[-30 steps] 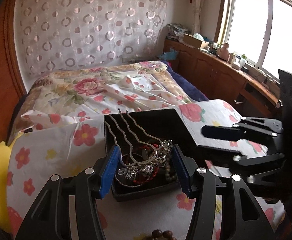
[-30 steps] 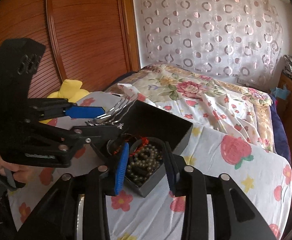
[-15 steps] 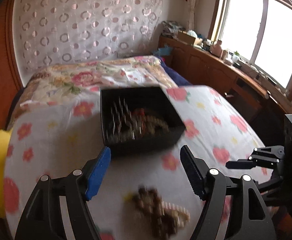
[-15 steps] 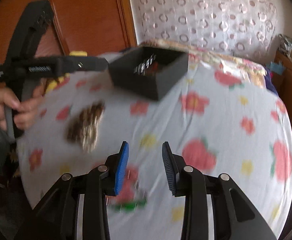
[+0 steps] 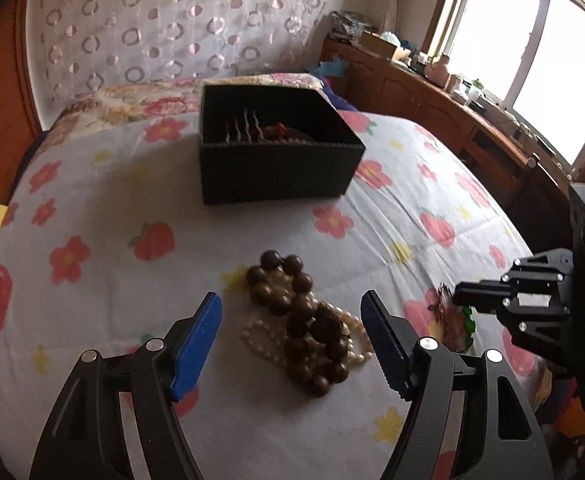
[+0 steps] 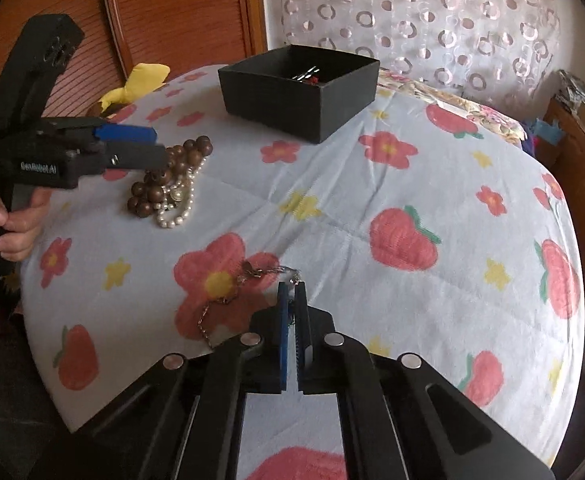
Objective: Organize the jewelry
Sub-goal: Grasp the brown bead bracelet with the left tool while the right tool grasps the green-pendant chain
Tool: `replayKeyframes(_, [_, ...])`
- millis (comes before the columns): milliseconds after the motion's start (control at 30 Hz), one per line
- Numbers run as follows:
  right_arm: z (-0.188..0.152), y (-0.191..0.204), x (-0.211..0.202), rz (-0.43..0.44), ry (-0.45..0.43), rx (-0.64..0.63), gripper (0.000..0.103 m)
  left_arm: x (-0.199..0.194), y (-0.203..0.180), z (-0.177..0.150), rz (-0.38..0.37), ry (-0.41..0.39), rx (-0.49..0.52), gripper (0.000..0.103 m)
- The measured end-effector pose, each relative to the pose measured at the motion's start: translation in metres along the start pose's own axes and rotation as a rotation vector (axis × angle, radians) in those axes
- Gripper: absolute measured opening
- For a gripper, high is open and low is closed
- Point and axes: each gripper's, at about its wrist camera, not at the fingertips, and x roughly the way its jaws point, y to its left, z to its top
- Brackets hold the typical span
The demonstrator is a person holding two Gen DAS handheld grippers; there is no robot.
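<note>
Now your right gripper point(image 6: 291, 286) is pinched tight on the thin chain point(image 6: 228, 300) lying on the floral cloth point(image 6: 372, 184), while your left gripper point(image 5: 290, 340) stands wide over the bead-and-pearl pile point(image 5: 308, 320), short of the black box point(image 5: 272, 168).

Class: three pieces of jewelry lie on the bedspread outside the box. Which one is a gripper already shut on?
The thin metal chain: the right gripper pinches its end. The brown bead bracelet and pearl strand lie tangled together, unheld.
</note>
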Motion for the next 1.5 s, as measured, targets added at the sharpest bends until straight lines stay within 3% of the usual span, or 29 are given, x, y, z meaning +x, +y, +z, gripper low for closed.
replayKeyframes(133, [0.004, -0.003, -0.002, -0.019, -0.029, 0.004, 0.000, 0.009, -0.006, -0.001, 0.009, 0.015, 0.009, 0.068])
replayKeyframes(200, [0.007, -0.005, -0.006, -0.023, -0.051, 0.010, 0.000, 0.013, -0.005, 0.000, 0.011, 0.018, 0.002, 0.060])
replayKeyframes(267, [0.011, -0.007, -0.010, -0.034, -0.075, 0.009, 0.000, 0.017, -0.004, 0.001, 0.014, 0.025, -0.010, 0.045])
replayKeyframes(500, [0.025, -0.010, -0.024, -0.035, -0.137, 0.011, 0.000, 0.017, 0.001, 0.001, -0.025, 0.011, -0.041, 0.016])
replayKeyframes(767, [0.030, -0.006, -0.028, -0.014, -0.163, 0.000, 0.000, -0.013, -0.003, 0.010, -0.076, -0.085, -0.049, 0.014])
replayKeyframes(1000, [0.011, 0.013, -0.018, 0.043, -0.096, -0.015, 0.001, -0.047, -0.005, 0.029, -0.091, -0.184, -0.036, 0.014])
replayKeyframes(1100, [-0.001, 0.019, -0.019, 0.055, -0.071, -0.027, 0.014, -0.057, -0.004, 0.033, -0.099, -0.211, -0.037, 0.014])
replayKeyframes(1133, [-0.004, 0.019, -0.019, 0.038, -0.060, -0.032, 0.022, -0.059, -0.004, 0.034, -0.103, -0.216, -0.037, 0.014])
replayKeyframes(1200, [-0.006, 0.013, -0.020, 0.004, -0.046, -0.008, 0.026, -0.060, -0.004, 0.035, -0.104, -0.220, -0.037, 0.014])
replayKeyframes(1500, [-0.011, 0.009, -0.011, -0.023, 0.011, 0.124, 0.027, -0.062, -0.006, 0.029, -0.115, -0.221, -0.034, 0.014])
